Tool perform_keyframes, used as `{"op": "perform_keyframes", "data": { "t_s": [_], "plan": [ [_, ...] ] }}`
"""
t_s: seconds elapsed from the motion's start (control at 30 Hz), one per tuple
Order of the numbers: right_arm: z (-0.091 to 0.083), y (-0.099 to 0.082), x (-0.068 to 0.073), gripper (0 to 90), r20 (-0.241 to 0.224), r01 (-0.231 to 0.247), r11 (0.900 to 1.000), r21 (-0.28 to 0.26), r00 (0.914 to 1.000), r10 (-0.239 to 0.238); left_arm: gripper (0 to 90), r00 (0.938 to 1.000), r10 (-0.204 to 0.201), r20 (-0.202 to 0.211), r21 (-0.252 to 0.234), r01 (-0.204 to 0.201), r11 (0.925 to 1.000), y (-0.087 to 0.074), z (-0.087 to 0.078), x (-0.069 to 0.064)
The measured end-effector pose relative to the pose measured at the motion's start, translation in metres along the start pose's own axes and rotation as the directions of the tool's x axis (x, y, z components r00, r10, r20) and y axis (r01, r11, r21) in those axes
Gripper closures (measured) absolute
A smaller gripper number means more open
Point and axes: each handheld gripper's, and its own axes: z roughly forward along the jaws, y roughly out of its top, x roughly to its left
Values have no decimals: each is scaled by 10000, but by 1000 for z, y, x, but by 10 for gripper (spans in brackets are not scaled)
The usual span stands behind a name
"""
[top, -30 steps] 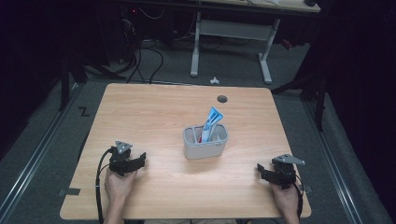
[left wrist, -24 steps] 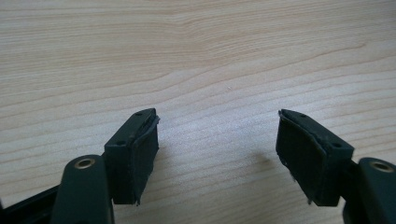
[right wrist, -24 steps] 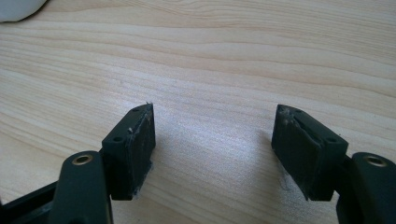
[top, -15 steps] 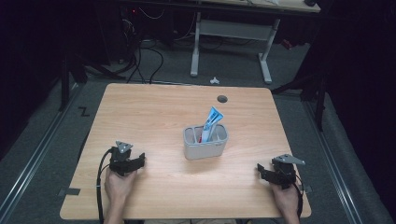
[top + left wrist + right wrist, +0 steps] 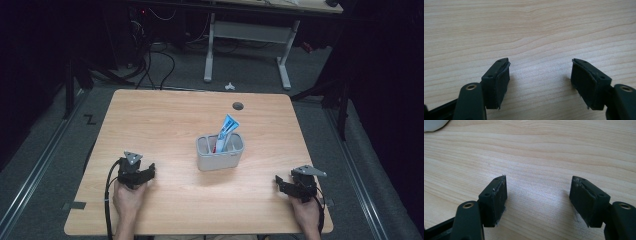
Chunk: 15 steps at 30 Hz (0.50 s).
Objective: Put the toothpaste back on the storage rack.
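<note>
Left gripper near the table's front left edge, jaws spread over bare wood after just closing slightly, nothing between. Right gripper near the front right edge, jaws spread too, gripping nothing. Grey holder mid-table between the 2, well apart from both, a blue tube leaning inside.

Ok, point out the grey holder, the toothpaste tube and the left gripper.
grey holder [image 5: 218, 161]: high view, front wall.
toothpaste tube [image 5: 228, 126]: high view, blue upper end above the rim.
left gripper [image 5: 148, 170]: high view, midway between the open jaws.
</note>
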Motion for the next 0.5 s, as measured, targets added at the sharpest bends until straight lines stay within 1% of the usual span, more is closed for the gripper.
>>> {"op": "perform_keyframes", "data": {
  "t_s": [0.5],
  "plan": [
    [0, 0, 0, 307, -2, -1, 10000, 0, 10000, 1, 326, 10000, -18, 41, 5, 18, 10000, 0, -1, 0]
  ]
}}
